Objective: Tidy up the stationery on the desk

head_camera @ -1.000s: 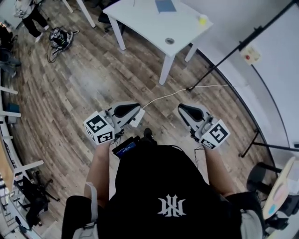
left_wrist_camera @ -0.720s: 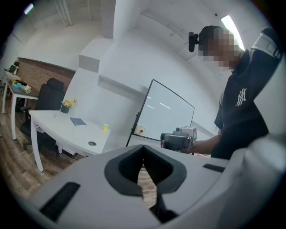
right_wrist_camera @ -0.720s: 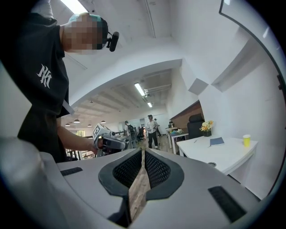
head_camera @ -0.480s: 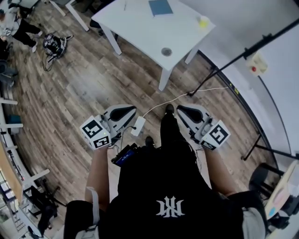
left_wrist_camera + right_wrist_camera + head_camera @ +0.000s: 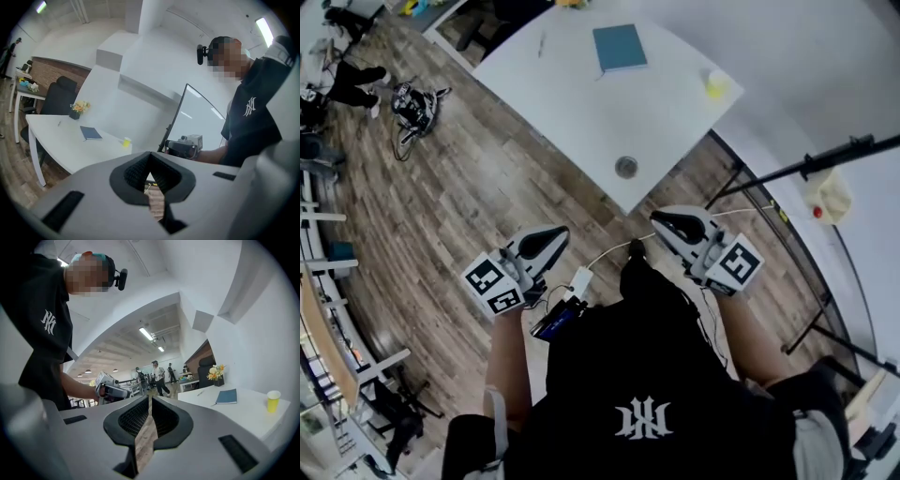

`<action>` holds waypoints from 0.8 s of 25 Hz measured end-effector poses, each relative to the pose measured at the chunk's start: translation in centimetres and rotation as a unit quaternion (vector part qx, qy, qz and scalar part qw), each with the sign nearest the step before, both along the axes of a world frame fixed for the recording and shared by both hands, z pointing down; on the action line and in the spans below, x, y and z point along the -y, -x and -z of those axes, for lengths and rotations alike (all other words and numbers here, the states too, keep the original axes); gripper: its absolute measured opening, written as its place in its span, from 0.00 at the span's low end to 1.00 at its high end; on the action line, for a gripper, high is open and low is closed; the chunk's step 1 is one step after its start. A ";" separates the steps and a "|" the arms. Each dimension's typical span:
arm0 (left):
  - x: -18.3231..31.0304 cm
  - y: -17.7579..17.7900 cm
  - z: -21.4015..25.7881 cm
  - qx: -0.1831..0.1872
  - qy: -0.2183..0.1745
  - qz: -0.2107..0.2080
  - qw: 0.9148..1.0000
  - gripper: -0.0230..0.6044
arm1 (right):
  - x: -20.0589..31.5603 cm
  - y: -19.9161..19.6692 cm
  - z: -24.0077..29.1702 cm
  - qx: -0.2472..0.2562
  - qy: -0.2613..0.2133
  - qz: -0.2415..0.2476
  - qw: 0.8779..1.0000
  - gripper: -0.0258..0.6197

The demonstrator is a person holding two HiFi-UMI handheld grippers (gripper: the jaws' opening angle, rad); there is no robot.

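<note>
Looks like the approach step, with nothing picked up yet. Holds the left gripper (image 5: 546,242) and right gripper (image 5: 677,225) out in front over the floor, fingers of each pressed together on nothing. Has the notebook (image 5: 619,47), pen (image 5: 541,43) and yellow cup (image 5: 716,84) lying on the white bench (image 5: 581,112) ahead, well apart from both pairs of fingers. Calls next, probably, for stepping up to the bench, parting one pair of fingers and reaching for the notebook or pen.

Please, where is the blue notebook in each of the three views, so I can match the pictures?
Head view: blue notebook at top centre, on the white desk.
Left gripper view: notebook left of centre, middle height.
Right gripper view: notebook at right, slightly below middle.
Shared landmark: yellow cup, right of the notebook in all three.
</note>
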State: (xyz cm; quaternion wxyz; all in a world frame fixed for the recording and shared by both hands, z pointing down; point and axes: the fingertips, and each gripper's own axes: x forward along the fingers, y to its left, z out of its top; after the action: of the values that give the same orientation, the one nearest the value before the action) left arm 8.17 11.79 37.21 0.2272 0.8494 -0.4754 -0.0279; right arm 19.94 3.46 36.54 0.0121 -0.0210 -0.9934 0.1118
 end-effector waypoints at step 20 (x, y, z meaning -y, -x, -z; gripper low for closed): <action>16.9 3.2 2.6 0.042 0.007 0.002 0.999 0.04 | 14.9 5.4 1.2 0.029 -0.001 0.006 1.000 0.11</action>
State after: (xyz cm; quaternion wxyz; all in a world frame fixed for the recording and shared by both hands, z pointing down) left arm 5.02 -5.06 34.64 0.2127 0.8474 -0.4863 0.0111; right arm 14.53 -11.41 35.35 -0.0160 -0.0303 -0.9934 0.1098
